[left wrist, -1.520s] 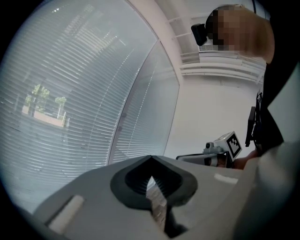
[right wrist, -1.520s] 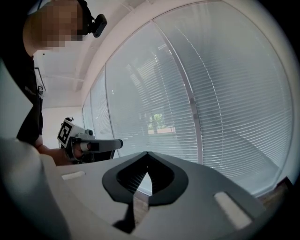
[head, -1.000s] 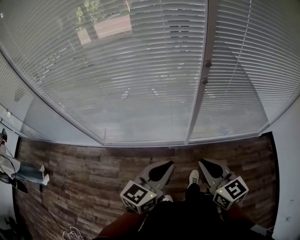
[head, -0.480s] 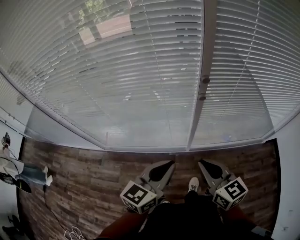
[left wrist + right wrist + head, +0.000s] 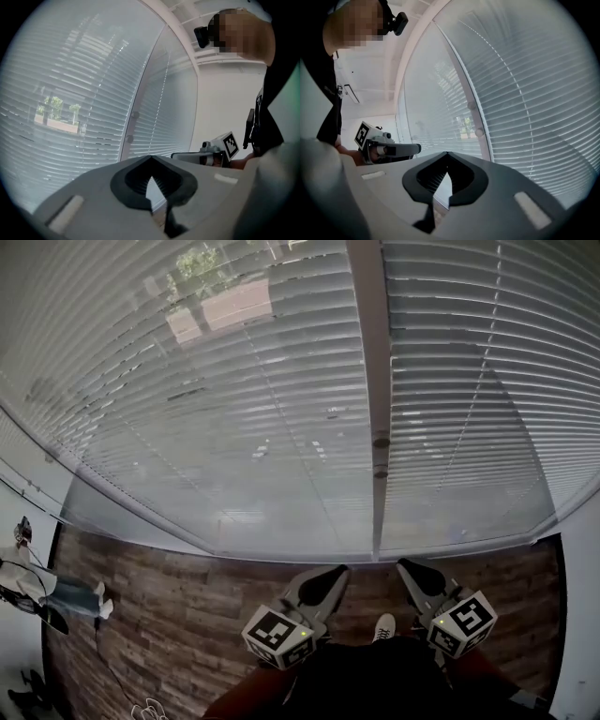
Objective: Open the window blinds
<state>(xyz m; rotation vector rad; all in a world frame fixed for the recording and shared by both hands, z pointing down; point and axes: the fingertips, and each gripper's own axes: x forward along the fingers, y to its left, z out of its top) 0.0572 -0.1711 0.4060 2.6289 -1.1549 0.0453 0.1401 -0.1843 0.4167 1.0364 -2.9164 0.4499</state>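
Left gripper (image 5: pixel 336 571): jaws together, nothing held. Right gripper (image 5: pixel 405 567): jaws together, nothing held. Both low over wood-plank floor (image 5: pixel 159 615), short of window blinds (image 5: pixel 253 418), which hang lowered over the glass either side of vertical mullion (image 5: pixel 371 352)

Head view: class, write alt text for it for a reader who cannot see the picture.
Lowered white slatted blinds cover a window, split by a vertical frame post. Below, over wood-plank floor, a person holds the left hand-held gripper and right hand-held gripper side by side, both pointing toward the blinds and touching nothing.
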